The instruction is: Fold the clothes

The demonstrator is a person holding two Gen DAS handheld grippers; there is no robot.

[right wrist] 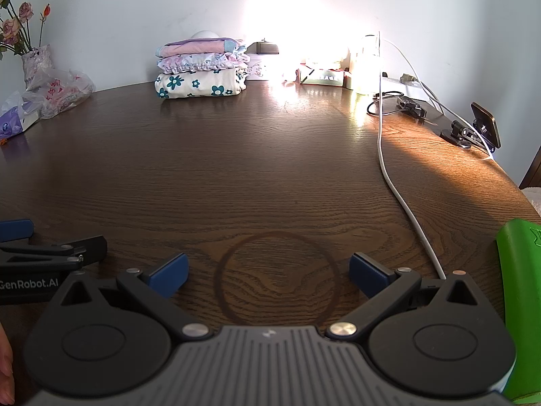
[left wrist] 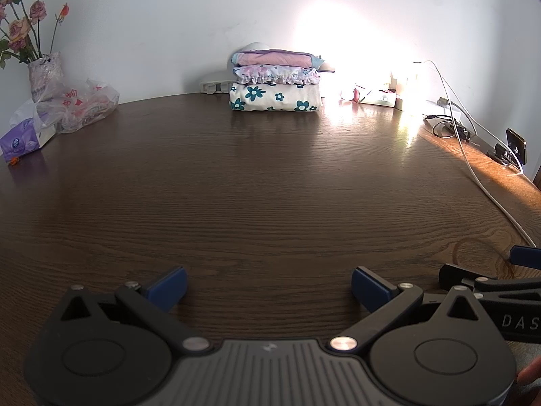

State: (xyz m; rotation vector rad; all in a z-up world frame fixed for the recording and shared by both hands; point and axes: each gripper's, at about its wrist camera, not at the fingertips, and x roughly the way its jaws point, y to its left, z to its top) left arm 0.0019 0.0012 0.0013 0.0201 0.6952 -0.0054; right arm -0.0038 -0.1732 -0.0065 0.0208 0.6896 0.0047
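Left wrist view: folded stack lies long-side across, far off — both grippers' fingers released.

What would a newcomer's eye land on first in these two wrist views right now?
Probably the glare on the back wall, washing out the boxes beneath it. Next, the stack of folded clothes at the table's far edge, flowered piece at the bottom. Up close, the left gripper and right gripper hover open and empty over bare dark wood, the latter above a ring-shaped stain.

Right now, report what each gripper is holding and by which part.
Nothing is held. The left gripper and right gripper are both open over bare table; the folded clothes sit stacked far off.
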